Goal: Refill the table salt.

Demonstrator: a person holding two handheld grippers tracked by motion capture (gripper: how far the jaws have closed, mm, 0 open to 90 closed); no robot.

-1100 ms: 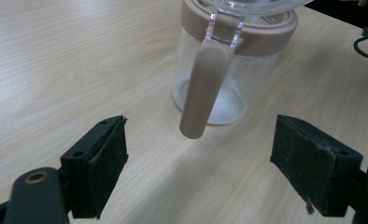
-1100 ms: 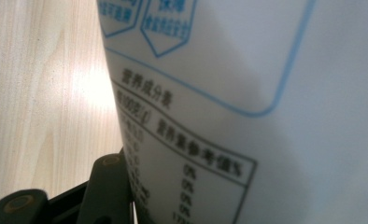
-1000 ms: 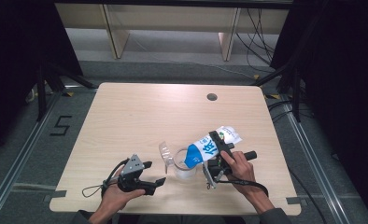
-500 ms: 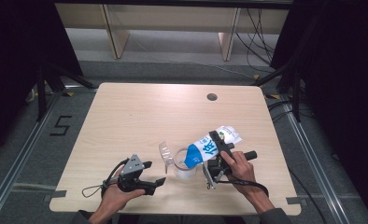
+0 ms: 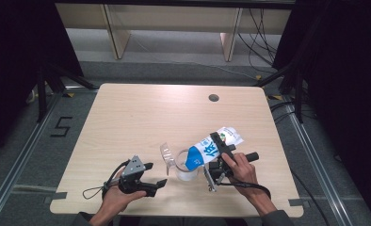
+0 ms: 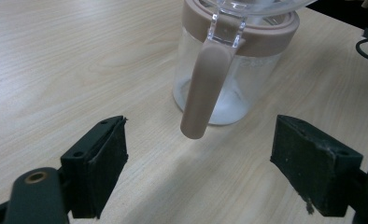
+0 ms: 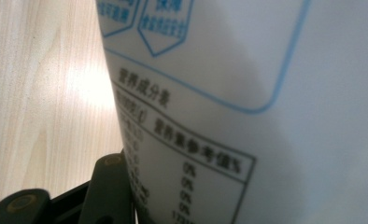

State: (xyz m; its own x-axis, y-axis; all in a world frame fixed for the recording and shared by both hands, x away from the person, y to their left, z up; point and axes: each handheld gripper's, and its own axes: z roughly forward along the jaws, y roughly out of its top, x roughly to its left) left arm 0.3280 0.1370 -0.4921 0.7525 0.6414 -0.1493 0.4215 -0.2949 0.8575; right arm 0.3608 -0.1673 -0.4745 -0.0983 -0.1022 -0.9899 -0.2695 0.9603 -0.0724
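Nothing moved; right gripper (image 5: 220,153) clamping carton (image 5: 211,146).

One milk carton (image 5: 212,147) is clamped, tilted, in the right gripper (image 5: 216,162). One clear glass jug (image 5: 186,168) stands just beside that gripper, under the carton's low end, with one open lid (image 5: 167,154) and one brown handle (image 6: 203,88) facing the left gripper (image 5: 148,176), whose jaws are spread wide. That makes two grippers, on one table (image 5: 141,117) with one round hole (image 5: 213,98).
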